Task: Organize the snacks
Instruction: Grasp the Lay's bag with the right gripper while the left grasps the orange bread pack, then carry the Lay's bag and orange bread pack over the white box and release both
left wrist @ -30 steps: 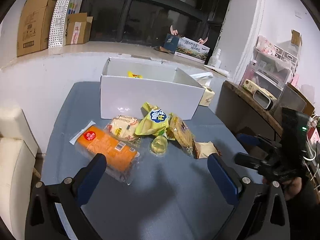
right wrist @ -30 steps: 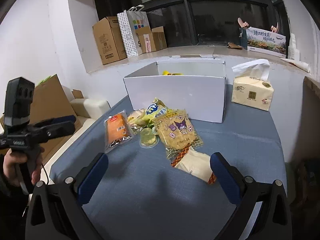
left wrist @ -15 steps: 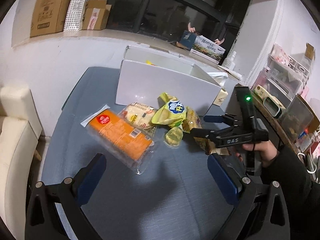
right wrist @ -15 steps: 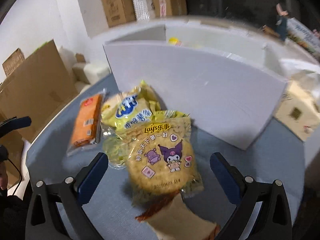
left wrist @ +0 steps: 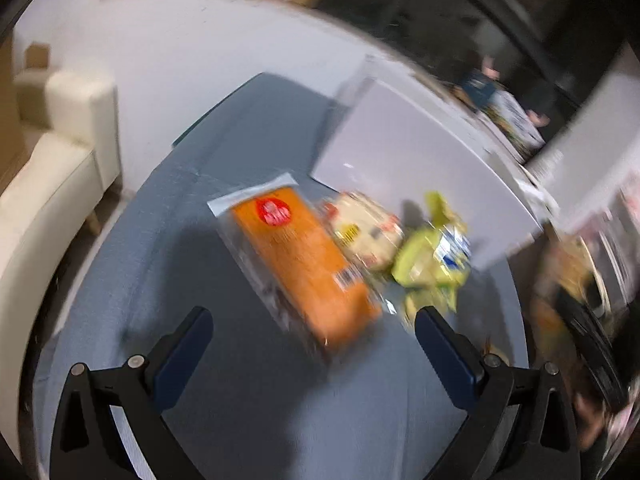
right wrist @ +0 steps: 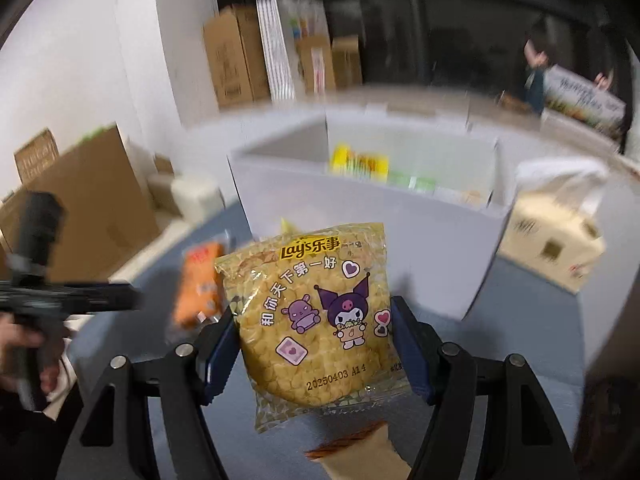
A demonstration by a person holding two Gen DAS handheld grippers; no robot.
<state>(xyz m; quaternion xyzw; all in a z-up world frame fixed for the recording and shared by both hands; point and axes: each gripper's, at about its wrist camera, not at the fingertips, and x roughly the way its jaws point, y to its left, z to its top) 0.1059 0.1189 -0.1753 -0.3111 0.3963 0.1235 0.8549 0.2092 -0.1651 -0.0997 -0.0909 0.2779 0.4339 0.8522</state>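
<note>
My right gripper [right wrist: 316, 336] is shut on a yellow Lay's snack pack [right wrist: 316, 312] with a purple cartoon figure and holds it lifted in front of the white box [right wrist: 400, 216], which holds several snacks. My left gripper [left wrist: 314, 334] is open and empty, close above an orange packet [left wrist: 304, 264] on the blue table [left wrist: 160, 280]. Beside it lie a pale biscuit pack [left wrist: 366, 232] and a green-yellow bag [left wrist: 436, 252]. The white box [left wrist: 420, 172] stands behind them. The left wrist view is blurred.
A brown-edged packet [right wrist: 360, 452] lies under the held pack. A tissue box [right wrist: 556, 232] stands right of the white box. Cardboard boxes [right wrist: 240, 60] sit on the window ledge. A cream chair [left wrist: 44, 184] stands left of the table.
My right gripper has closed on the Lay's pack and lifted it off the table. My left gripper has moved forward and down toward the orange packet.
</note>
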